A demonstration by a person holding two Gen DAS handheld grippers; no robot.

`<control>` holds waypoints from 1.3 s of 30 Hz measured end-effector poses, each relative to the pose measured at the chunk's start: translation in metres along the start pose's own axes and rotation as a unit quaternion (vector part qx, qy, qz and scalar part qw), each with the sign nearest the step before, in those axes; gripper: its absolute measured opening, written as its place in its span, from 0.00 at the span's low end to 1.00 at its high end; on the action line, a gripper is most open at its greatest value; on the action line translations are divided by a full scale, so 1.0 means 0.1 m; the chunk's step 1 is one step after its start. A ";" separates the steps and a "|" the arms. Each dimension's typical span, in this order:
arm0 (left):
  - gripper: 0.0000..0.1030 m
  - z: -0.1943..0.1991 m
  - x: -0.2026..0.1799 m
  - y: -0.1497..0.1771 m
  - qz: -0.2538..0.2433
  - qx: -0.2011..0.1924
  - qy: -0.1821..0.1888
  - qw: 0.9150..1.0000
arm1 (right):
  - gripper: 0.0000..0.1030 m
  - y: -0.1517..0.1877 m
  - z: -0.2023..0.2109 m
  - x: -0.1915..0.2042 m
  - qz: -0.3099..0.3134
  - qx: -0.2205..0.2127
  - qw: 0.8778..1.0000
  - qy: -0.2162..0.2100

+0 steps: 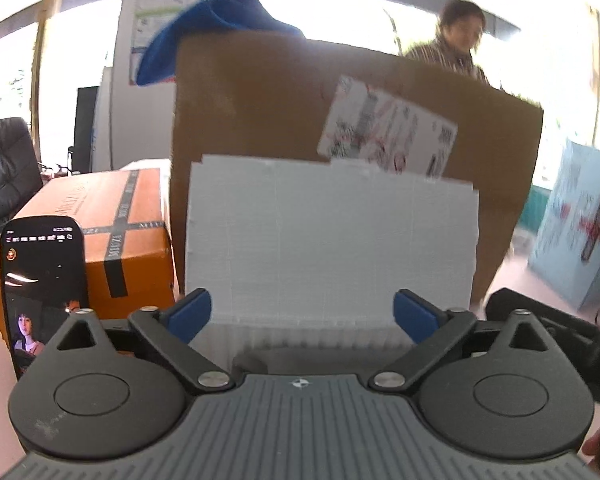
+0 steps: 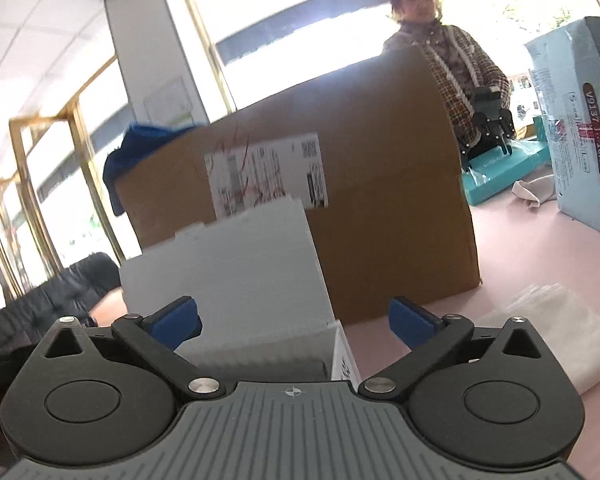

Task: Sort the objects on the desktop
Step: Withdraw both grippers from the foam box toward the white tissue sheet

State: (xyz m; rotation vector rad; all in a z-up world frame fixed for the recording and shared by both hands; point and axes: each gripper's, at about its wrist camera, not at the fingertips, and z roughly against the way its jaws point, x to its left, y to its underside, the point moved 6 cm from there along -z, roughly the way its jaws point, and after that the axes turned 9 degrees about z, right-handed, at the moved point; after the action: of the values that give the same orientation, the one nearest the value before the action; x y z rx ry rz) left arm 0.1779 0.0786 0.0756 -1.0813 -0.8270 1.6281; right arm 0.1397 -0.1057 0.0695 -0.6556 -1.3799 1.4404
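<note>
Both wrist views face forward, close to the shared white box [image 1: 332,240] and cardboard carton [image 2: 380,152].

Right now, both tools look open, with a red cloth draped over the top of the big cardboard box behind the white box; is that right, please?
Nearly: the cloth is blue, not red, as the left wrist view shows. The rest holds: the left tool and right tool are open, and the cloth drapes over the cardboard box behind the white box.
</note>
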 end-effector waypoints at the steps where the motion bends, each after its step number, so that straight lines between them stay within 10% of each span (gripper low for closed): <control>1: 1.00 0.01 0.00 0.00 0.005 -0.005 0.003 1.000 | 1.00 0.00 0.01 0.00 -0.003 -0.005 1.000 0.000; 13: 1.00 0.19 -0.07 0.18 0.044 -0.087 0.017 0.995 | 1.00 0.07 0.21 -0.05 0.026 -0.109 0.992 0.055; 39: 1.00 0.44 -0.71 0.85 -0.114 -0.132 0.149 0.973 | 1.00 0.37 0.83 -0.68 0.130 -0.164 0.962 0.175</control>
State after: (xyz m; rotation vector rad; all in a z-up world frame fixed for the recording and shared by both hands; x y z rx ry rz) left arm 0.1162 -0.0150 0.0351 -1.3263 -0.9436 1.1504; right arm 0.0797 -0.1959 0.0345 -1.2829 -1.2909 1.2215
